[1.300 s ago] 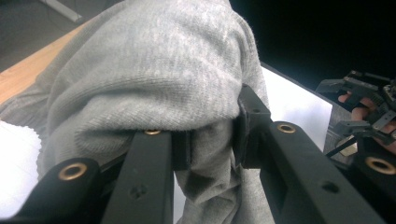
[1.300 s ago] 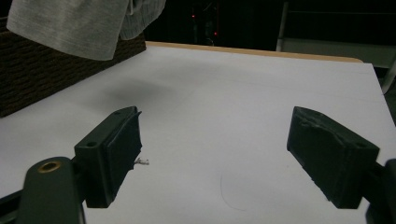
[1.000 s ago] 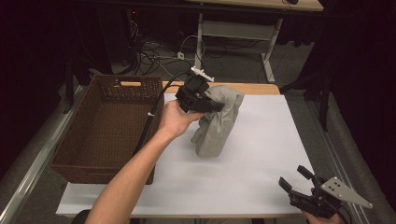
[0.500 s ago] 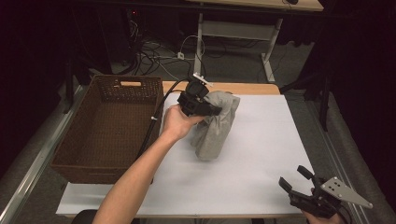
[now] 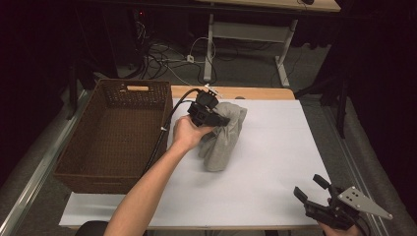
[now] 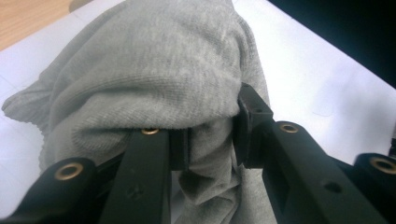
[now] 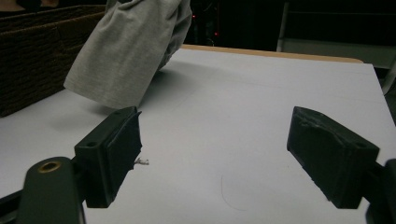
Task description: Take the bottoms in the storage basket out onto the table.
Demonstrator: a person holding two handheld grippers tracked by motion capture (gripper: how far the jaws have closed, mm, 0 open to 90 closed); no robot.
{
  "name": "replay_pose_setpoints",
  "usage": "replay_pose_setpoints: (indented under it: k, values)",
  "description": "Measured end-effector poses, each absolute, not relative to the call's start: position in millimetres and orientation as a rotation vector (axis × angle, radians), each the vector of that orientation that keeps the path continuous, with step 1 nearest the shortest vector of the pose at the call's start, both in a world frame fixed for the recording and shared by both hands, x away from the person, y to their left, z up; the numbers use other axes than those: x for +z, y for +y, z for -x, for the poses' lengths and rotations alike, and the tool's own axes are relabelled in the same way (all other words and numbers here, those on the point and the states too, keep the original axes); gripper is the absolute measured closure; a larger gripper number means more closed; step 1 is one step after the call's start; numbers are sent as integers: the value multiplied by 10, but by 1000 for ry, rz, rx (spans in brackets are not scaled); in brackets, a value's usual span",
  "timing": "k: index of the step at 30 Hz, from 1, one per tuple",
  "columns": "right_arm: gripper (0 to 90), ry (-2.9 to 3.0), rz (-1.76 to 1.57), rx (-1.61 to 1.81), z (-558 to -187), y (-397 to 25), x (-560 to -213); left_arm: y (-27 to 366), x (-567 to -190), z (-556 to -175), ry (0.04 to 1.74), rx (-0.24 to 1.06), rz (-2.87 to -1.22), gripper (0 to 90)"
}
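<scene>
1. Table point(image 5: 275, 196): a white work surface seen from the high view, with a strip of bare wood along its far edge. It bears the basket at its left and the cloth near its middle.

2. Wicker basket point(image 5: 88, 147): a dark brown rectangular basket with a handle slot in its far wall, standing at the left side of the table. In the right gripper view its woven wall point(image 7: 32, 60) stands just left of the cloth.

3. Grey cloth point(image 5: 223, 140): a bunched knitted garment, gathered at the top and hanging down so that its lower end rests on the white surface, just right of the basket. In the right gripper view it point(image 7: 130, 51) hangs at a slant, its lower hem at the table. In the left gripper view its knit point(image 6: 154, 65) bulges over the jaws.

4. Left gripper point(image 5: 216, 119): held in the person's left hand point(image 5: 187, 132) over the far middle of the table, with a black cable trailing towards the basket. In the left gripper view the gripper point(image 6: 212, 140) has its jaws pinching a fold of the grey cloth between the pads.

5. Right gripper point(image 5: 312, 189): at the near right corner of the table, well apart from the cloth, a grey three-cornered plate on top. In the right gripper view its point(image 7: 212, 158) jaws stand spread wide with only bare table between them.
</scene>
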State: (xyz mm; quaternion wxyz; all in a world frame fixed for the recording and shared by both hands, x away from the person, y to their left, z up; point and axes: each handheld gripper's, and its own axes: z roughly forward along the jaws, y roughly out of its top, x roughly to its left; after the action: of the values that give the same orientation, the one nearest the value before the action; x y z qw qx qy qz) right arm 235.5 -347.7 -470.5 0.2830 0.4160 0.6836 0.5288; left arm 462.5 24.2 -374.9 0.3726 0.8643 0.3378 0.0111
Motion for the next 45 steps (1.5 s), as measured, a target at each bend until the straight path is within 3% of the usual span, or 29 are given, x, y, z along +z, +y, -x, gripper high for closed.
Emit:
replay_pose_setpoints:
  k: [45]
  values:
    - [183, 1835, -1110, 1420, -2351, -3479, -4706, -58, -4538, -4886, 1025, 39, -2284, 651]
